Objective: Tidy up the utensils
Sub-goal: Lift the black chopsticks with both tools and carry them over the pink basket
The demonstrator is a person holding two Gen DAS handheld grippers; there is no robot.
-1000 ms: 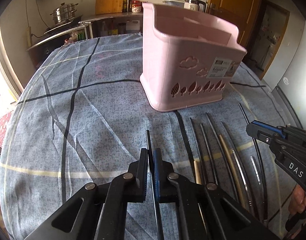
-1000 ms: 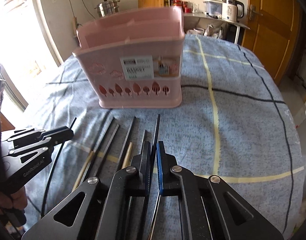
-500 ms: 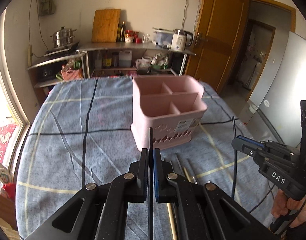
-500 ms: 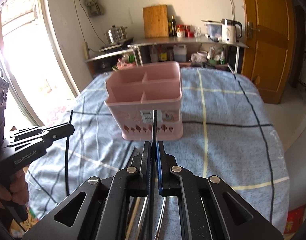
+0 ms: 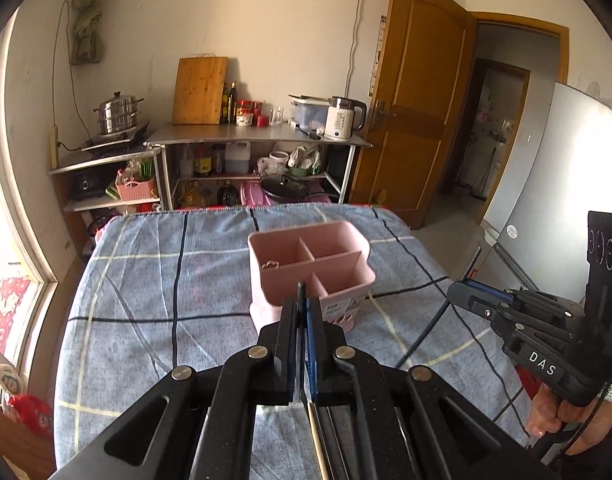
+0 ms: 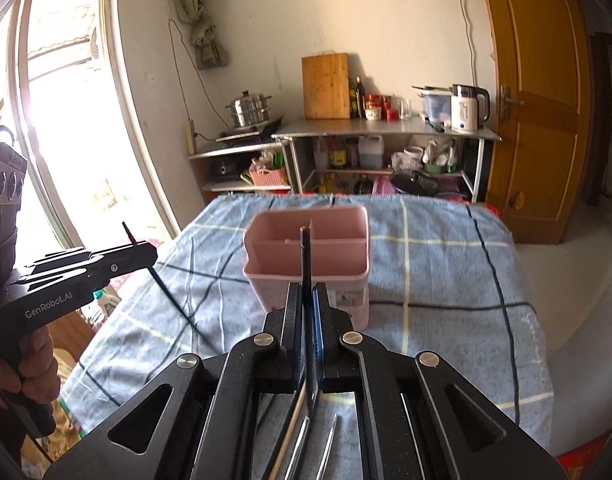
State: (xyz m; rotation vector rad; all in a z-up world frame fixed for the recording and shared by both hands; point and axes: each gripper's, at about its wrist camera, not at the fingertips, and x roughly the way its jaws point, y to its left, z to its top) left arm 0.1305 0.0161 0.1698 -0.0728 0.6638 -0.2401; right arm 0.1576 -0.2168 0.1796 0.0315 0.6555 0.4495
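A pink utensil basket [image 5: 310,264] with several compartments stands on the blue checked tablecloth [image 5: 153,304]; it also shows in the right wrist view [image 6: 306,256]. My left gripper [image 5: 301,312] is shut on a black chopstick [image 5: 301,294], held high above the table in front of the basket. My right gripper [image 6: 306,300] is shut on another black chopstick [image 6: 306,256], also raised, its tip over the basket. Each gripper shows in the other's view, the left gripper [image 6: 137,254] and the right gripper [image 5: 466,292], each with its chopstick hanging down. More chopsticks [image 6: 301,440] lie on the cloth below.
Behind the table a metal shelf unit [image 5: 257,140] holds a kettle, cutting board, jars and pots. A wooden door [image 5: 418,120] stands at the right, a window [image 6: 65,120] at the left. The table's edges fall away on both sides.
Both grippers have lifted their chopsticks off the cloth and risen high above the table, so the basket now appears lower and farther and its open top is in sight.
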